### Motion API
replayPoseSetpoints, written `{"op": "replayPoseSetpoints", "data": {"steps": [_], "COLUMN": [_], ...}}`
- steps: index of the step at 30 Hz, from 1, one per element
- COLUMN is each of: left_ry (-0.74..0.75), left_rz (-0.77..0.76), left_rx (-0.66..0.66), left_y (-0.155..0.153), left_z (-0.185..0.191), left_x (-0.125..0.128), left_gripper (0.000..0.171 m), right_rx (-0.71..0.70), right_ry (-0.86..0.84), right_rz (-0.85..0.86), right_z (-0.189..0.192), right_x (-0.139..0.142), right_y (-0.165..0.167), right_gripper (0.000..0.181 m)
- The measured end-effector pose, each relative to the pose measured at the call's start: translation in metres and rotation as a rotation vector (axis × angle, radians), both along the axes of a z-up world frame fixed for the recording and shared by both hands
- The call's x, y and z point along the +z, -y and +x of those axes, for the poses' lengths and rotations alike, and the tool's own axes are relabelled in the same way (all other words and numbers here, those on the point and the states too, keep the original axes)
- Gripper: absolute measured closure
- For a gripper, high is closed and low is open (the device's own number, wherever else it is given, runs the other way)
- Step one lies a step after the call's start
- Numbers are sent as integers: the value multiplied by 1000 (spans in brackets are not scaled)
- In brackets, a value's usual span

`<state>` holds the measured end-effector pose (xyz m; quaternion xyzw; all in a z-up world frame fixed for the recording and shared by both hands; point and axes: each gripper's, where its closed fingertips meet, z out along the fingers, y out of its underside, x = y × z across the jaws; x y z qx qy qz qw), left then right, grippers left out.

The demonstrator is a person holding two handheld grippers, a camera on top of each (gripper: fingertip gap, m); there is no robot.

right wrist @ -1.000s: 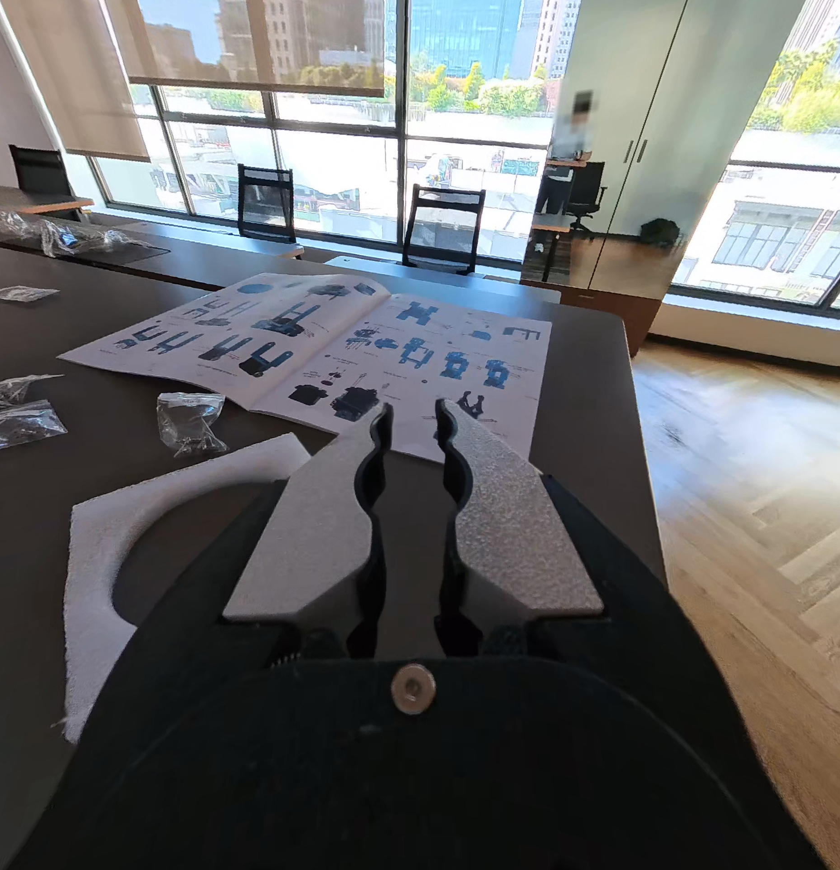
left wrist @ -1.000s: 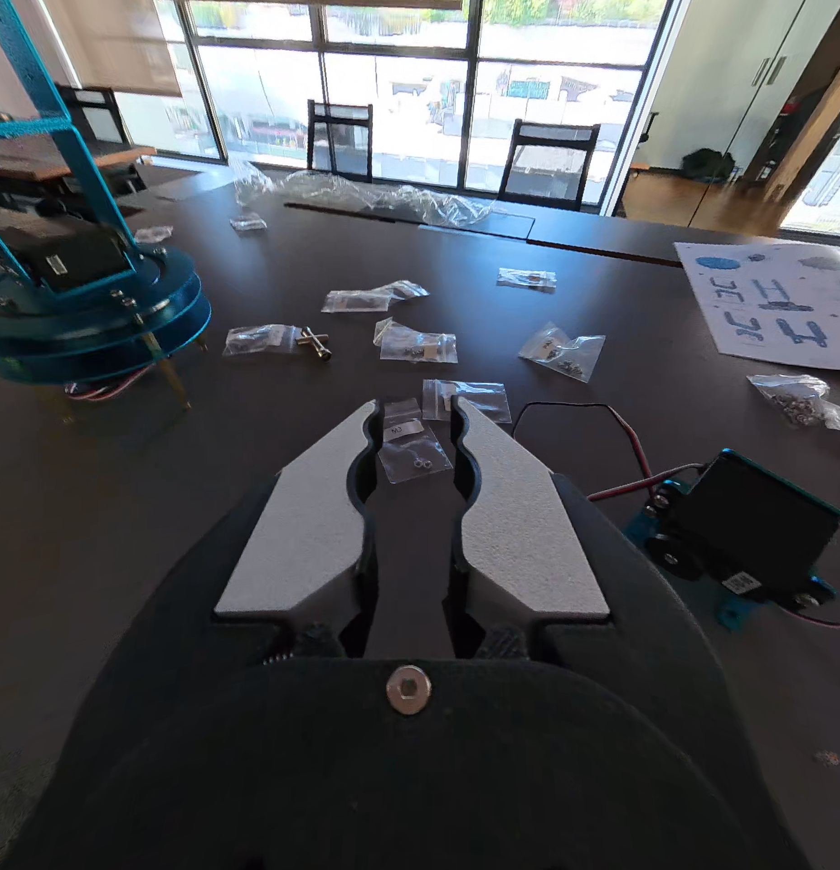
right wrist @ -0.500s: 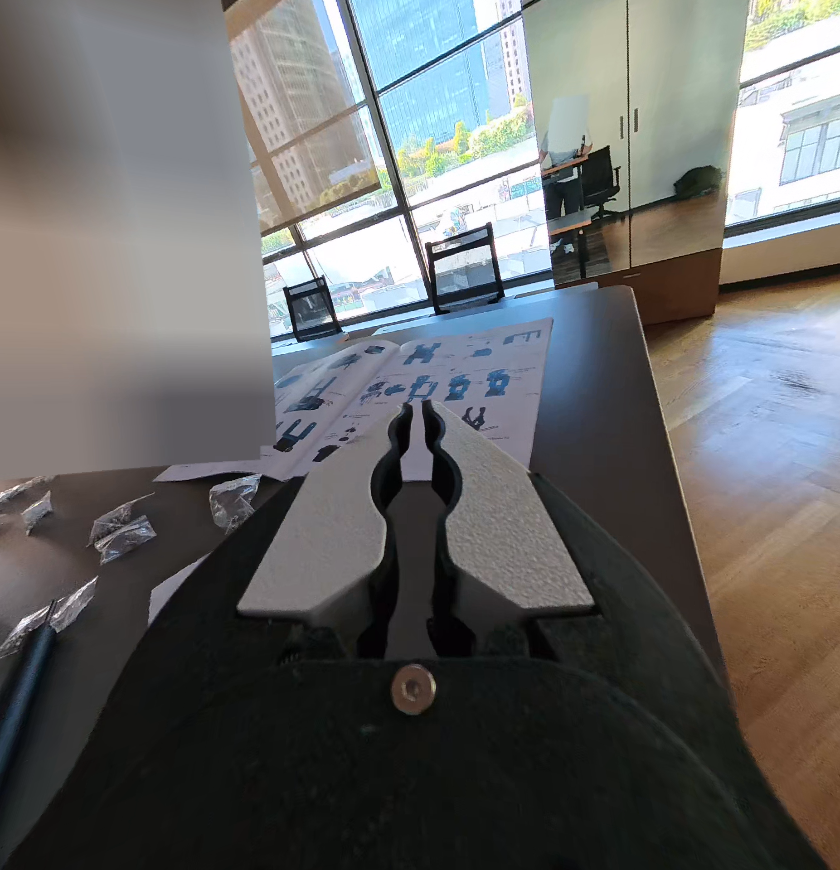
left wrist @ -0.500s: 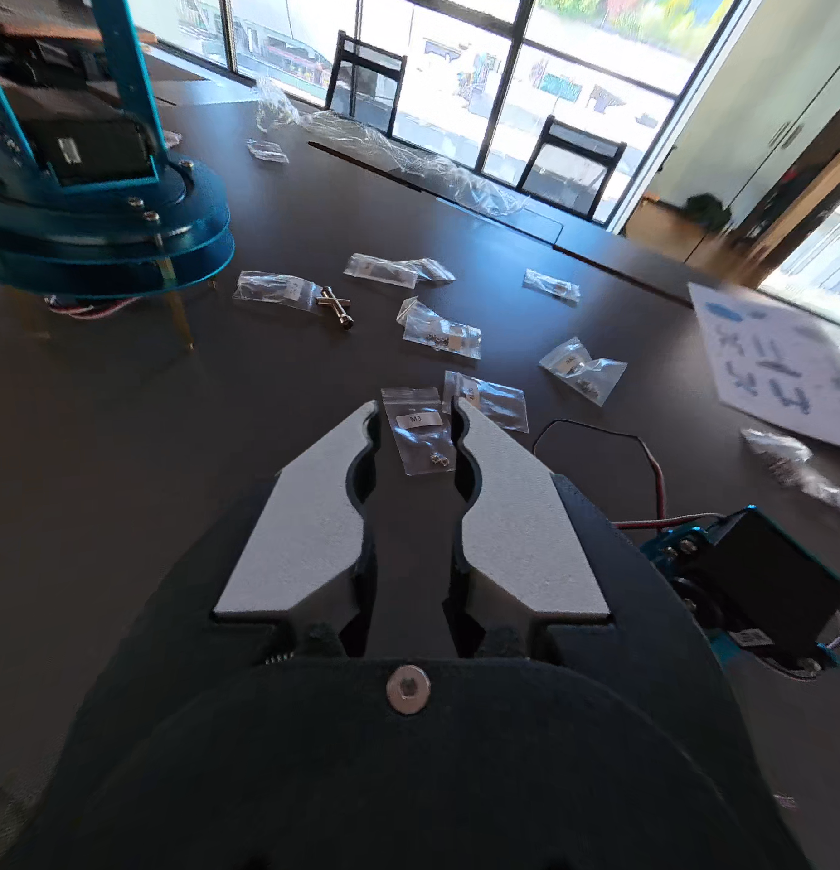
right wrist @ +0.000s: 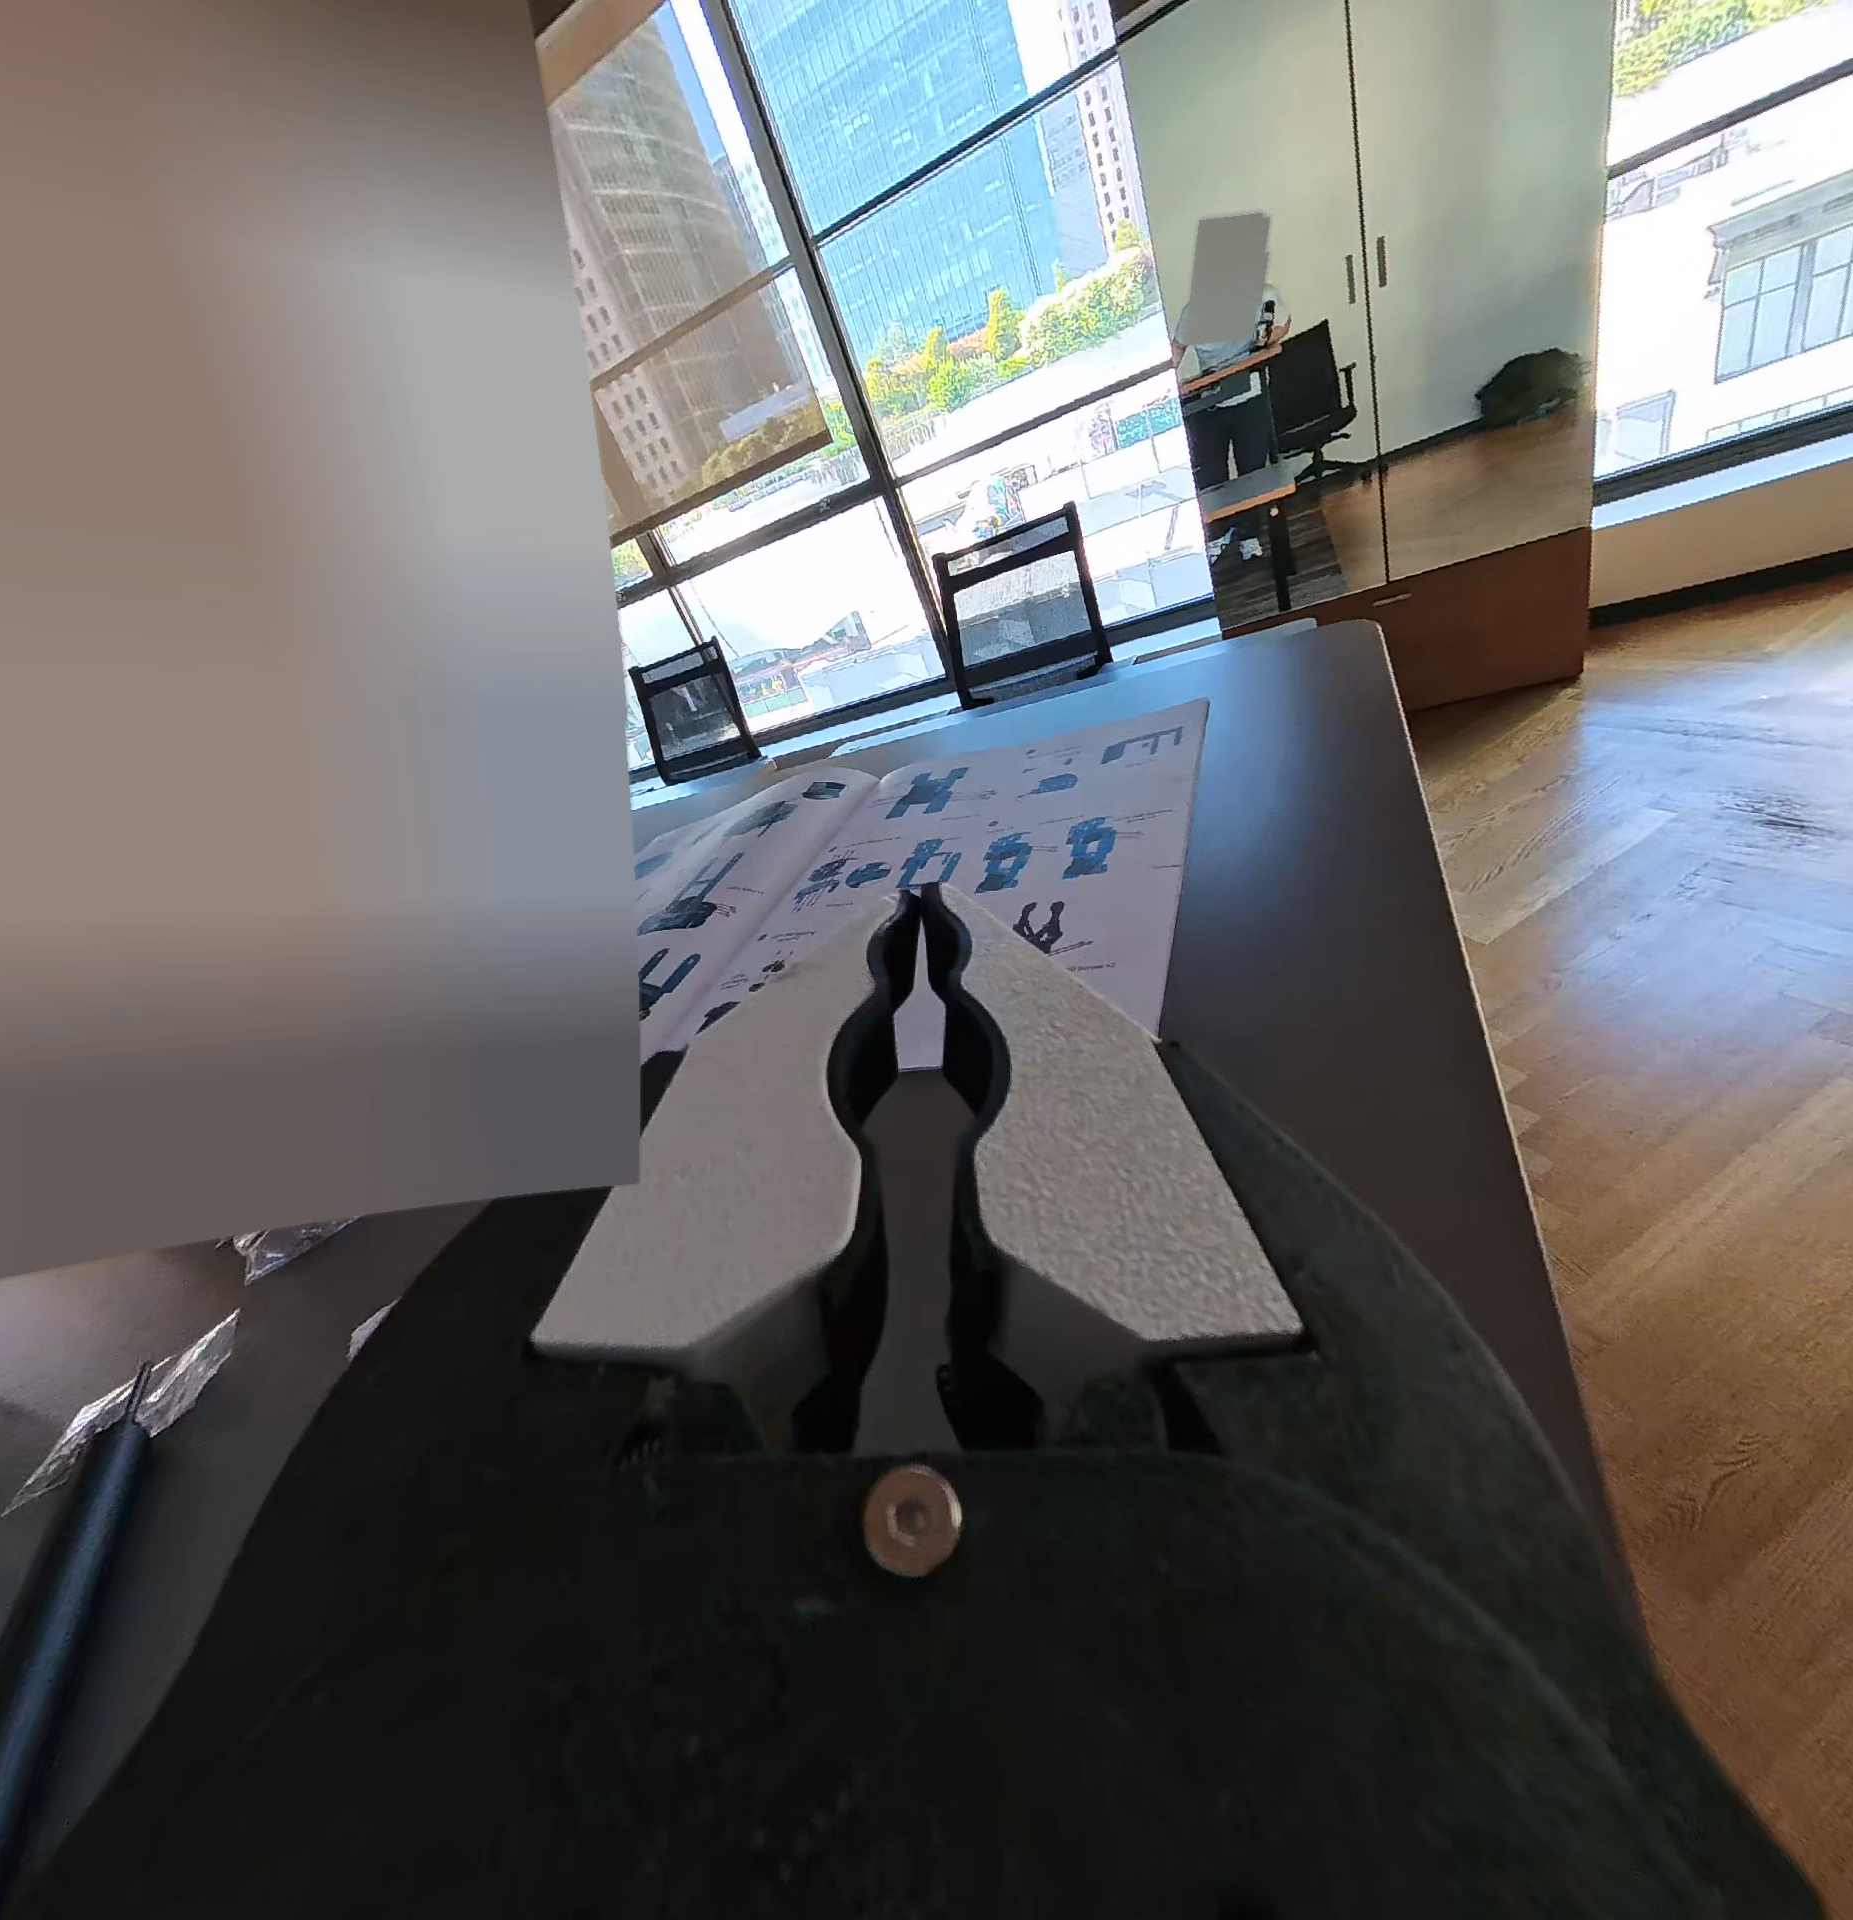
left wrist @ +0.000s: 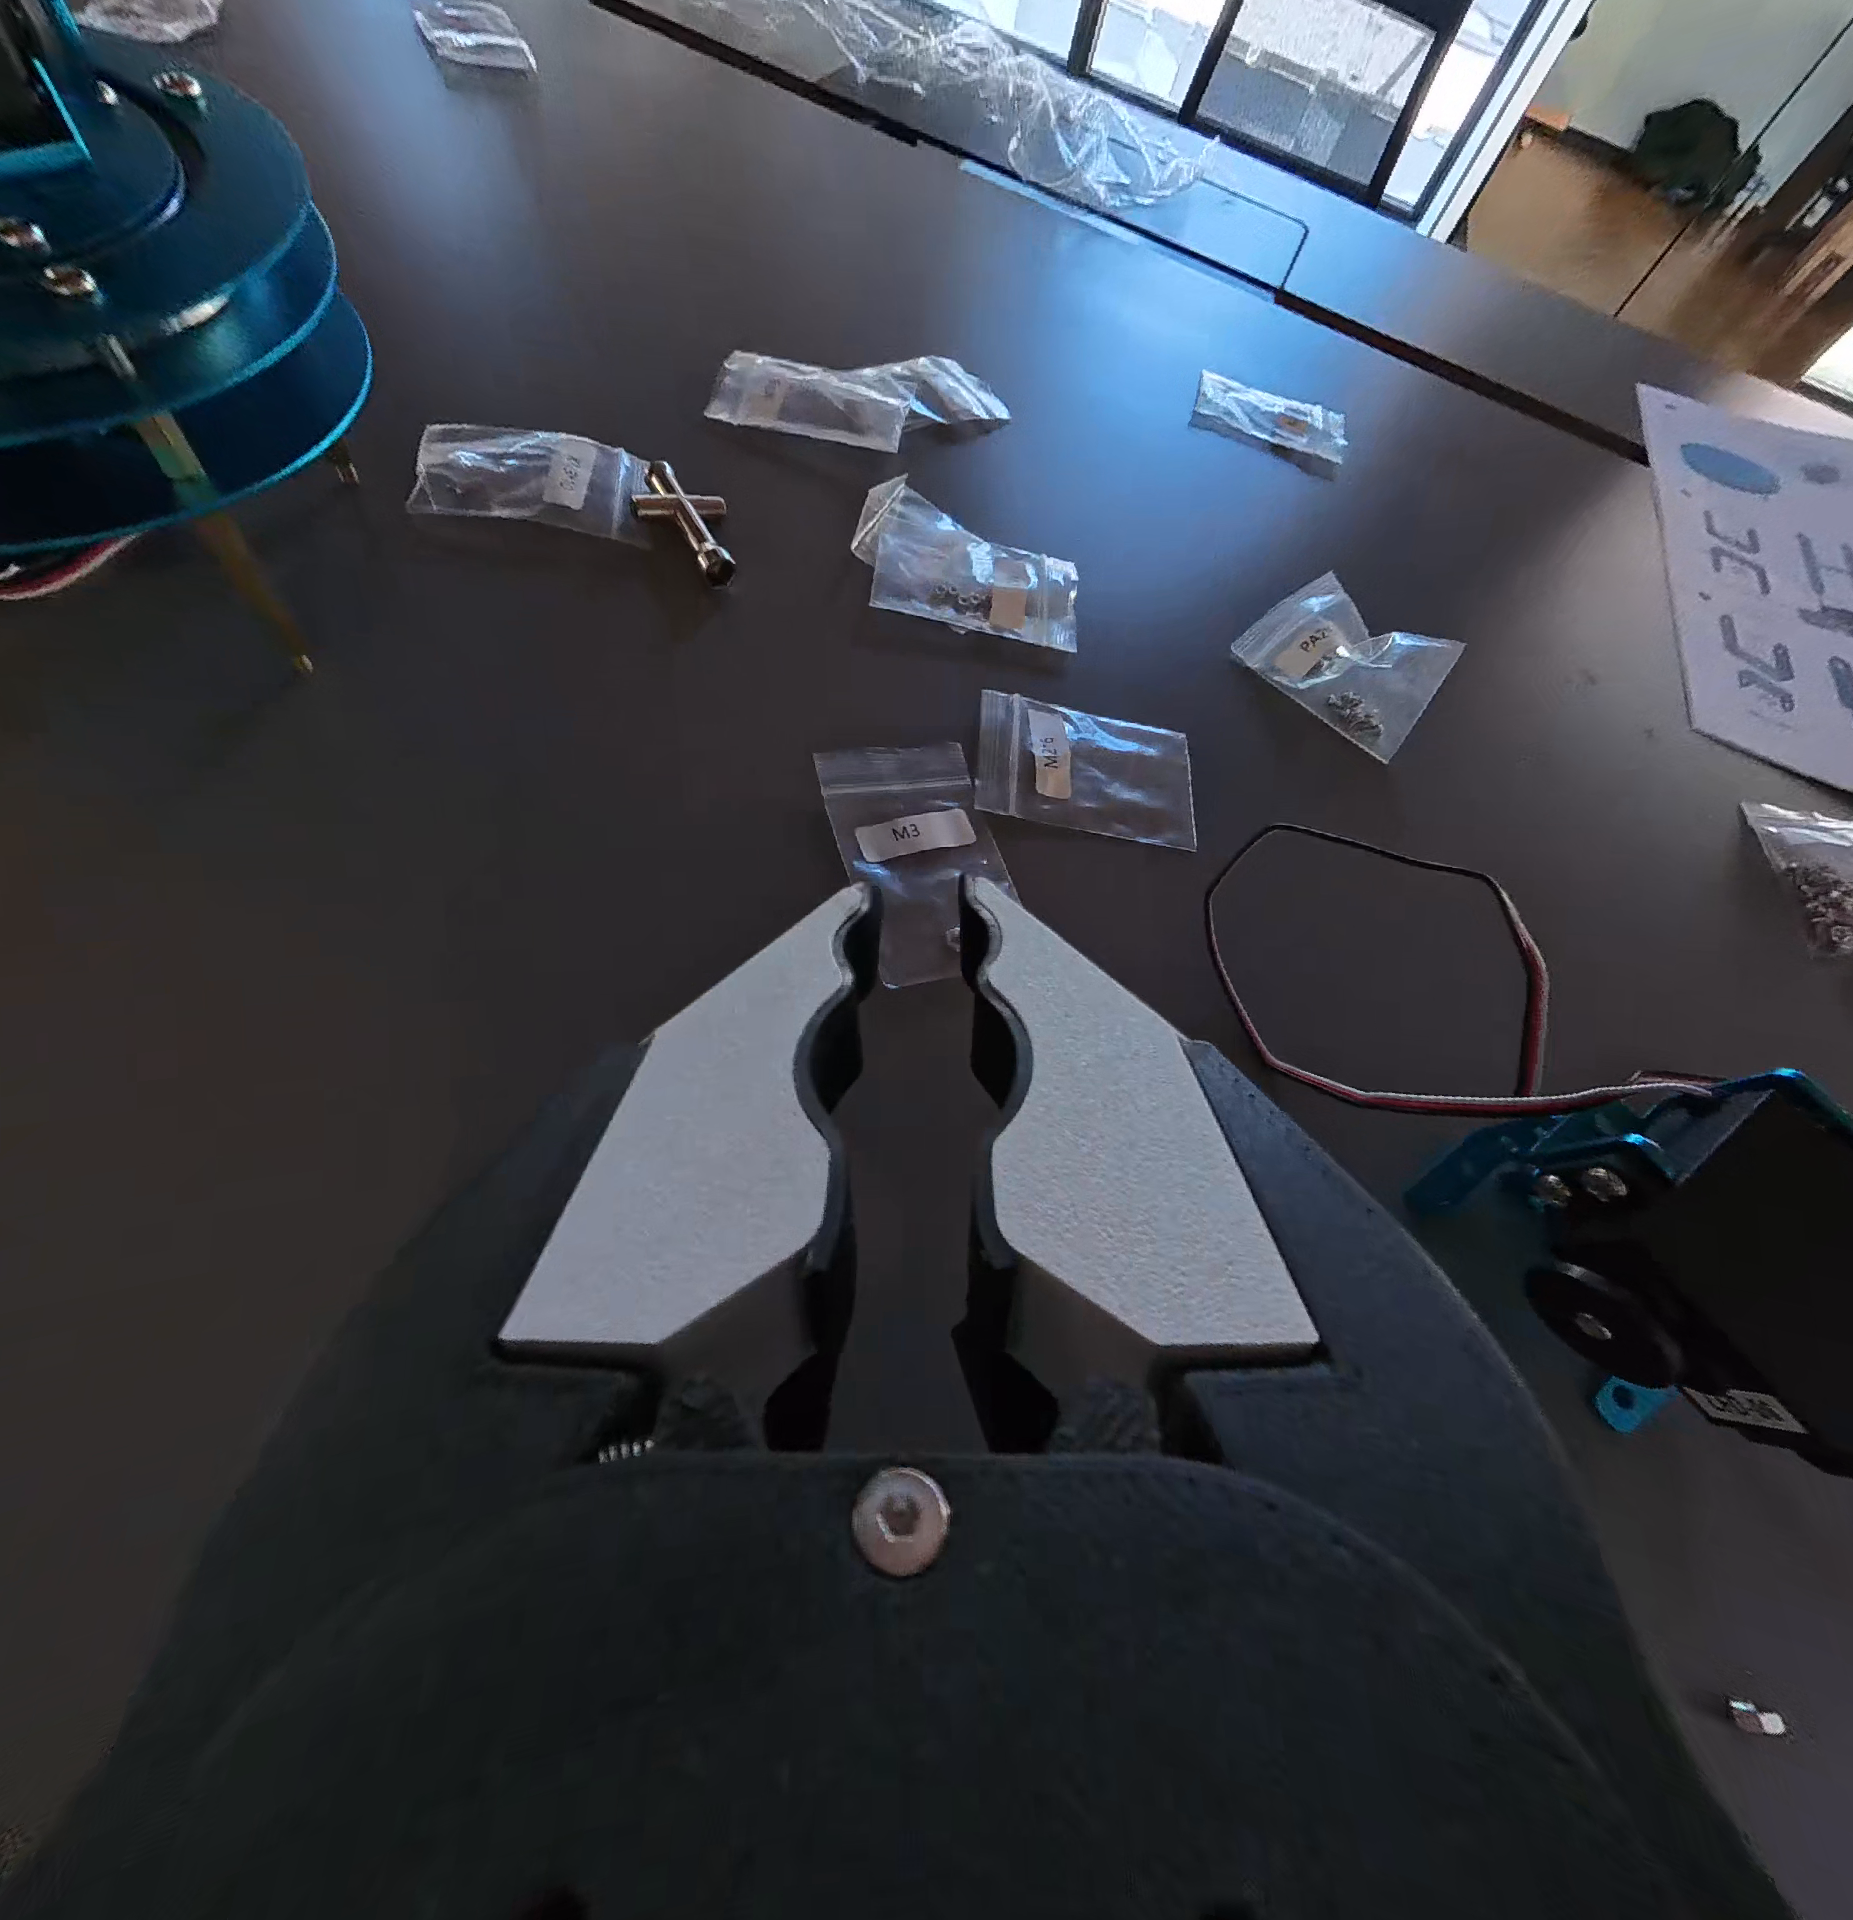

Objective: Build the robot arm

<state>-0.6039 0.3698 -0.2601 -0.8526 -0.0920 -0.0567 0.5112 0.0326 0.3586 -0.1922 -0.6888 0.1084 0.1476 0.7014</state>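
Observation:
My left gripper (left wrist: 914,894) is open, low over the dark table (left wrist: 486,831). Its fingertips straddle the near end of a small clear zip bag (left wrist: 901,800) with a white label and tiny metal parts inside. A second labelled clear bag (left wrist: 1093,774) lies just right of it. My right gripper (right wrist: 922,902) is shut and empty, held above the table with its tips in front of an open instruction booklet (right wrist: 1057,821) with blue drawings. A large blurred patch covers the left of the right wrist view.
A blue round-plated assembly (left wrist: 122,343) on brass legs stands at the far left. A metal cross wrench (left wrist: 683,520) and several parts bags lie beyond. A black servo in a blue bracket (left wrist: 1711,1268) with looped wires (left wrist: 1369,1081) sits to the right. The table edge (right wrist: 1473,987) drops to a wood floor. Spacing between my two grippers at the tips: around 65 cm.
My left gripper has moved forward and down, so its open tips now straddle the labelled bag. My right gripper has closed from open to shut and tilted upward.

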Motion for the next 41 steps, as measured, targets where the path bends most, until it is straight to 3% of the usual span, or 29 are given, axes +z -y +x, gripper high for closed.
{"op": "replayPoseSetpoints", "data": {"steps": [11,22,36,41], "left_ry": [26,62,127,156], "left_rz": [-18,135,140,75], "left_rx": [-9,-15,-56,-88], "left_y": [-1,7,6,-1], "left_z": [1,1,6,13], "left_x": [-3,20,20,10], "left_gripper": [159,153,155,155], "right_rx": [16,44,35,38], "right_ry": [-5,102,207,178], "right_rz": [-17,-54,-87,-62], "right_z": [-2,-17,-26,-24], "right_x": [-2,-5,-9,-6], "right_y": [-2,-6,-10,-8], "right_gripper": [181,181,181,181]}}
